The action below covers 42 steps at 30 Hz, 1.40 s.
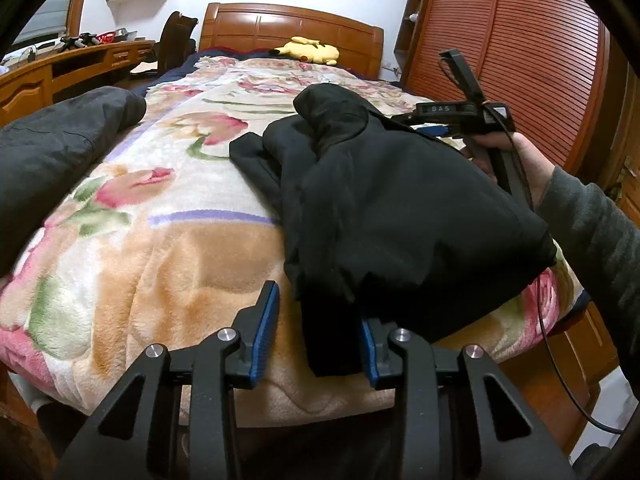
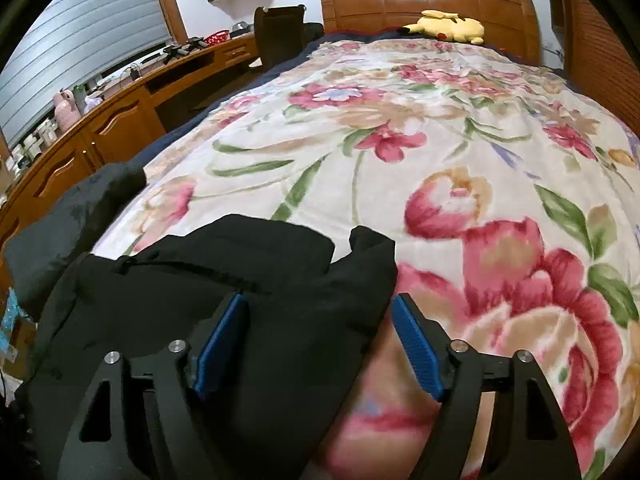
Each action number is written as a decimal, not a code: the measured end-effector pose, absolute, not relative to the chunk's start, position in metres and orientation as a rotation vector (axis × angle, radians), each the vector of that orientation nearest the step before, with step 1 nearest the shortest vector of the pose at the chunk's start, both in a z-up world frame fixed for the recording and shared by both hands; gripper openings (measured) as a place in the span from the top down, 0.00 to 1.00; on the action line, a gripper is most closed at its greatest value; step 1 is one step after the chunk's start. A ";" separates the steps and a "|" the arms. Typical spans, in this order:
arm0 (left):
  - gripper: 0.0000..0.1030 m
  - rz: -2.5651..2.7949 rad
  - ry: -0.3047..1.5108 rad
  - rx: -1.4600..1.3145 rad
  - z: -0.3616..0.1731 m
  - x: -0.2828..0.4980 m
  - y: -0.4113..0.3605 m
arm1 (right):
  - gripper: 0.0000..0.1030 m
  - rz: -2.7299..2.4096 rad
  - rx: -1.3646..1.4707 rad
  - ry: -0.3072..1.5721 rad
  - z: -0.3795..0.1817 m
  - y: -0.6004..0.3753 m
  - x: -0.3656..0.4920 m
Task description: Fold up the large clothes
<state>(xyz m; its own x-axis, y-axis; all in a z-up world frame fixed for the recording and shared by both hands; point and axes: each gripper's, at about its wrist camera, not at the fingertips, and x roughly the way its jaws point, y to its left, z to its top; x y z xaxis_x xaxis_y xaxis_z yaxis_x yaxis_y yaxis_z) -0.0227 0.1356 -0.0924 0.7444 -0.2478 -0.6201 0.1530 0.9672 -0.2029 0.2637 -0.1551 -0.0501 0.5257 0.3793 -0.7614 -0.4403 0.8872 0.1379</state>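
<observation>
The black coat (image 1: 392,200) lay bunched on the bed's floral blanket (image 1: 168,240). The left tool (image 1: 318,336) was spread around a hanging fold; the right tool (image 2: 320,336) gaped over the coat's edge.

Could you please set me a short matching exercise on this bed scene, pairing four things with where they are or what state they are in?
Things:
1. black jacket
2. yellow plush toy
3. grey garment
4. left gripper

Places or states:
A. by the headboard
B. bunched at the bed's left edge
C. open, jacket hem between its fingers
D. folded on the floral blanket

Pairs: 1-D, 2-A, 3-B, 4-C
</observation>
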 end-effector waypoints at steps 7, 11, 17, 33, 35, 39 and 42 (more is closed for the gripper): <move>0.64 -0.215 0.692 -0.158 -0.091 -0.025 0.135 | 0.18 0.492 -0.004 0.961 -0.061 -0.158 0.278; 0.64 -0.211 0.691 -0.162 -0.091 -0.027 0.136 | 0.18 0.500 0.009 0.978 -0.061 -0.158 0.280; 0.64 -0.209 0.697 -0.165 -0.092 -0.032 0.135 | 0.20 0.529 0.078 1.010 -0.068 -0.164 0.283; 0.90 -0.252 0.713 -0.181 -0.093 -0.032 0.133 | 0.53 0.608 0.071 1.005 -0.068 -0.159 0.280; 0.93 -0.258 0.699 -0.185 -0.089 -0.031 0.135 | 0.60 0.613 0.038 1.009 -0.066 -0.158 0.279; 0.94 -0.259 0.650 -0.146 -0.073 -0.028 0.140 | 0.74 0.595 -0.019 0.991 -0.050 -0.156 0.272; 0.95 -0.259 0.614 -0.133 -0.057 -0.025 0.149 | 0.78 0.578 -0.072 0.944 -0.035 -0.148 0.261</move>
